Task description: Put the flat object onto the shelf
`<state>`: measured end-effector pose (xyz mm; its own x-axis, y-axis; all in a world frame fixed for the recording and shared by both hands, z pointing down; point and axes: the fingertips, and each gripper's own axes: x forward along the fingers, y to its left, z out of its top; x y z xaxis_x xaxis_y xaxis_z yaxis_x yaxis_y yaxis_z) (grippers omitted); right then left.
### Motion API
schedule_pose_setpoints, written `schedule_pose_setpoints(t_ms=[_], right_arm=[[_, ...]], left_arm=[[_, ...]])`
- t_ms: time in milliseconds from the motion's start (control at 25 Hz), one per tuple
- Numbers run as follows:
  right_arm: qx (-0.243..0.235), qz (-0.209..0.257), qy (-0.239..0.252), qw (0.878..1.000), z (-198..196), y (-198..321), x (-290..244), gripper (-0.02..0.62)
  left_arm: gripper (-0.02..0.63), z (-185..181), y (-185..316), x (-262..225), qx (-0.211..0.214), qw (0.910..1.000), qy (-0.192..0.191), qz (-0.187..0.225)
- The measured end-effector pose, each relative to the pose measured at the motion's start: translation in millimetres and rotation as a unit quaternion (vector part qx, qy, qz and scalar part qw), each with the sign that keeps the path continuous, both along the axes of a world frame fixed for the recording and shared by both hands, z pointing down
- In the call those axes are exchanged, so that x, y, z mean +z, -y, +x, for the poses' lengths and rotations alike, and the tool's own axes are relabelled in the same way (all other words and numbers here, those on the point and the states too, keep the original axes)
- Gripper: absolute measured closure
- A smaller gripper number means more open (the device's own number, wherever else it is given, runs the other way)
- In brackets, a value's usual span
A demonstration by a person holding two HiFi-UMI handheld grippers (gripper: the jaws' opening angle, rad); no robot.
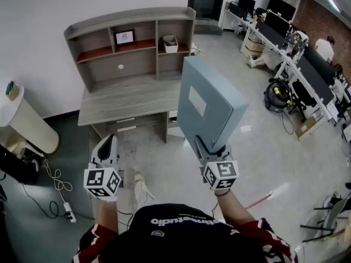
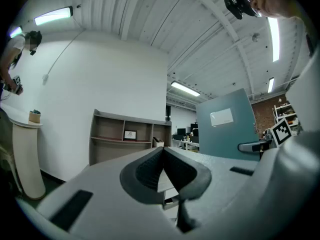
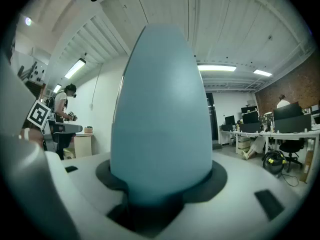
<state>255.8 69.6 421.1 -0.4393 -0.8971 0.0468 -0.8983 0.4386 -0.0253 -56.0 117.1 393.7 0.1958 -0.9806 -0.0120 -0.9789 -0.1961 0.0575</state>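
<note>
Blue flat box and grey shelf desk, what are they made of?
The pale blue flat box looks like matte cardboard or stiff board: dull even colour, crisp edges, a stuck-on white label. Could be plastic. The grey desk with shelves looks like wood-grain laminate: streaky lines, thin flat panels.

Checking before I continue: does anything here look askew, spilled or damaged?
Nothing looks spilled or damaged. The one oddity is the blue flat object: it stands on edge in the air, gripped only at its bottom edge by the right gripper, rather than lying flat. The shelf looks orderly.
</note>
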Motion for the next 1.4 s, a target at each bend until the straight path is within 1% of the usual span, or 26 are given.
schedule_pose_setpoints(t_ms=[320, 600, 760, 960, 1120, 1400], right_arm=[[-0.005, 0.004, -0.001, 1.000, -2, -6, -3, 0.314], [-0.001, 0.001, 0.005, 1.000, -3, -8, 0, 0.313], [-0.002, -0.005, 0.022, 1.000, -4, -8, 3, 0.313], [0.001, -0.010, 0.008, 1.000, -8, -4, 9, 0.313], [-0.001, -0.016, 0.008, 1.000, -12, 1, 10, 0.311], [-0.004, -0.013, 0.004, 1.000, -29, 25, 3, 0.311]], left_arm=[[0.600, 4, -3, 0, 0.003, 1.0000, -0.001, 0.000], [0.600, -2, -9, 0, -0.003, 1.0000, -0.007, 0.001], [0.600, -5, -14, 4, -0.008, 0.9999, -0.007, -0.002], [0.600, -10, -15, 8, -0.012, 0.9999, -0.008, -0.009], [0.600, -14, -12, 9, -0.014, 0.9997, -0.013, -0.013], [0.600, -30, 9, 5, -0.019, 0.9996, -0.016, -0.014]])
